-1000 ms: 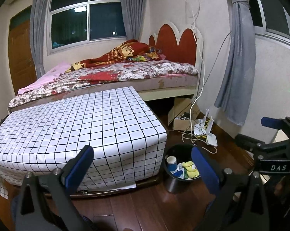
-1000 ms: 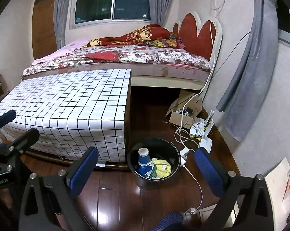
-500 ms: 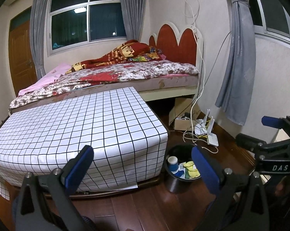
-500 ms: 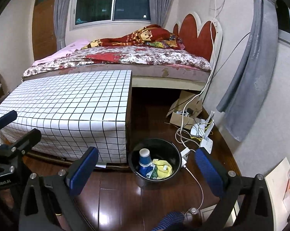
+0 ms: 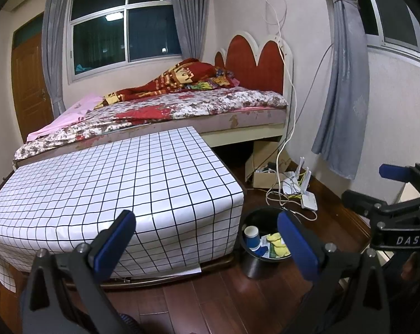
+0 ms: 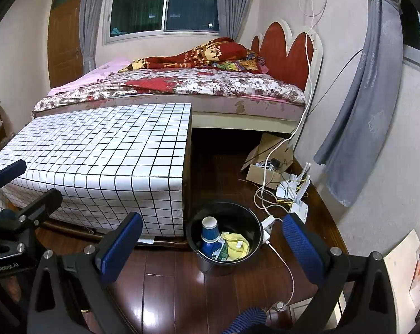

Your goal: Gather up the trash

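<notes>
Both tongs stand spread wide with nothing between their blue pads. The left gripper (image 5: 204,236) hangs low over the dark wooden floor (image 5: 210,300), and ahead of it, between its two fingers, sits the table draped in a white cloth with a black grid (image 5: 112,189). Just inside its right finger, on the floor at the table's corner, stands the black bin (image 5: 254,264). In the bin lie a blue paper cup (image 5: 251,238), mouth up, and yellow crumpled trash (image 5: 278,246) beside it.

The right gripper (image 6: 212,247) looks almost straight at the same bin (image 6: 224,261), which sits between its fingers and a little ahead. From here the blue cup (image 6: 210,229) leans against the bin's left wall, with the yellow trash (image 6: 237,246) to its right and a scrap of green packaging touching both. Beyond the right finger a white cable (image 6: 282,261) runs across the floor toward a white router (image 6: 296,194) near the wall. Farther ahead is a bed (image 6: 182,83) with a floral cover and a red headboard. Each gripper shows at the edge of the other's view.
</notes>
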